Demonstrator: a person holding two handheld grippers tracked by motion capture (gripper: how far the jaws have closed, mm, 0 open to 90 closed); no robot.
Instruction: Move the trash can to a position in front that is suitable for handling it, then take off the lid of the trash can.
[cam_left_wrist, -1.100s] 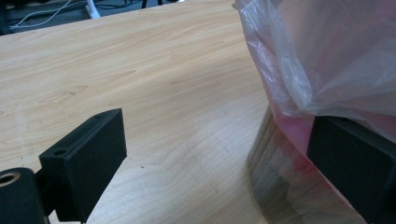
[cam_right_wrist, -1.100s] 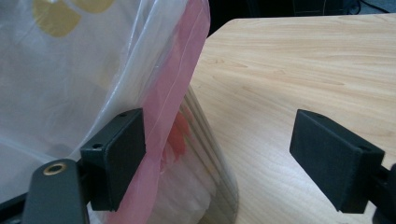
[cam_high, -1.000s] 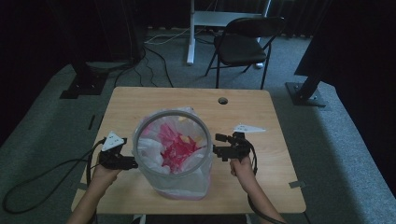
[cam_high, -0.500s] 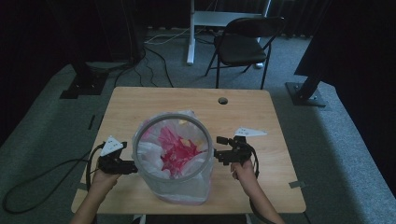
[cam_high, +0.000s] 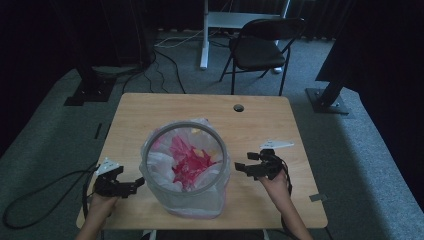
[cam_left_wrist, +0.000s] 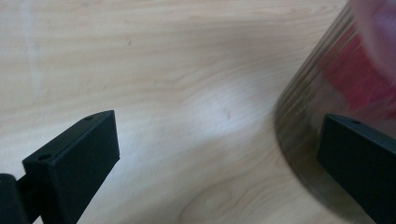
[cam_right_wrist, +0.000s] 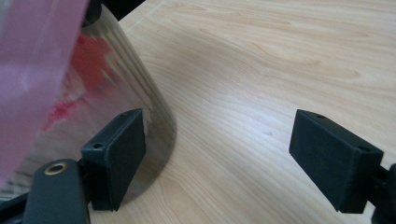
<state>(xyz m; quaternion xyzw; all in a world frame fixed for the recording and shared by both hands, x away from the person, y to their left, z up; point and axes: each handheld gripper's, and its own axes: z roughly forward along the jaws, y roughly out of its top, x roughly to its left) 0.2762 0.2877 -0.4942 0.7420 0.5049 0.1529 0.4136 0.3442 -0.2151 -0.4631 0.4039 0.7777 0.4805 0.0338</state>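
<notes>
Both hands have dropped lower beside the lined bin (cam_high: 184, 167) at the table's (cam_high: 260, 120) near edge. Left gripper (cam_high: 131, 185) and right gripper (cam_high: 243, 166) gape, empty; contact looks unclear. An uneven squeeze could tip it.

No readable text, labels, brands, numbers or signs on any surface in view

A light wooden bench (cam_high: 260, 125) with a round cable hole (cam_high: 238, 107) stands on grey carpet (cam_high: 365, 165) in a dim room; behind it, a black folding chair (cam_high: 260, 50), a white stand (cam_high: 205, 35) and dark curtains.
</notes>
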